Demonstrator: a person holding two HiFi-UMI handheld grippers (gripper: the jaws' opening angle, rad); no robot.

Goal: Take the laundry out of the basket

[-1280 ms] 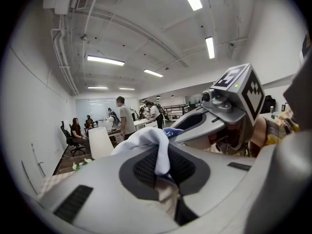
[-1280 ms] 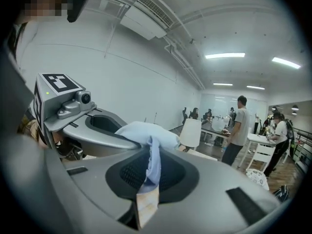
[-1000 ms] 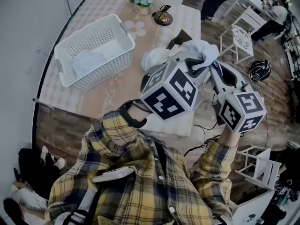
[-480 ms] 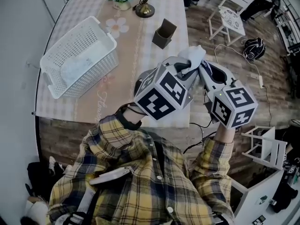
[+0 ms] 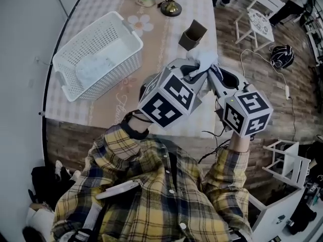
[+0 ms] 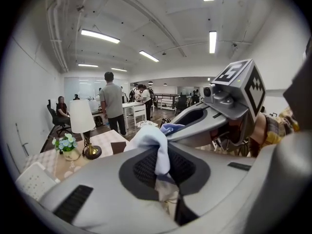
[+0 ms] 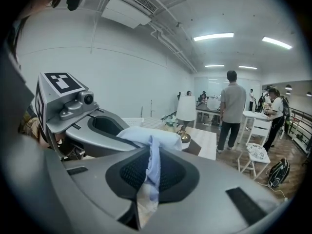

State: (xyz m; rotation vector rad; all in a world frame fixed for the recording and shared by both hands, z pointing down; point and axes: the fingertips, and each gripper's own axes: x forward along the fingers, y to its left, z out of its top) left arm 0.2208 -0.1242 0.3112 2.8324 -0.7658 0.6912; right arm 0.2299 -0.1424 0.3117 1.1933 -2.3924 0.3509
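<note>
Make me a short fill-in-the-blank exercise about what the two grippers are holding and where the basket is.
1. The pale blue cloth is clamped in the jaws of ___ grippers, the left gripper and the right gripper.
2. The white basket stands on the ___, left of the grippers in the head view.
3. The white basket is not ___: a pale piece of laundry lies in it.

Missing words: both; table; empty.

The left gripper (image 5: pixel 196 73) and right gripper (image 5: pixel 213 75) met tip to tip above the table (image 5: pixel 161 44), both pinching one pale cloth (image 5: pixel 204 60). The white basket (image 5: pixel 112 77) stood left, with laundry (image 5: pixel 95 65) inside; a brown box (image 5: pixel 194 34) stood beyond the cloth.
</note>
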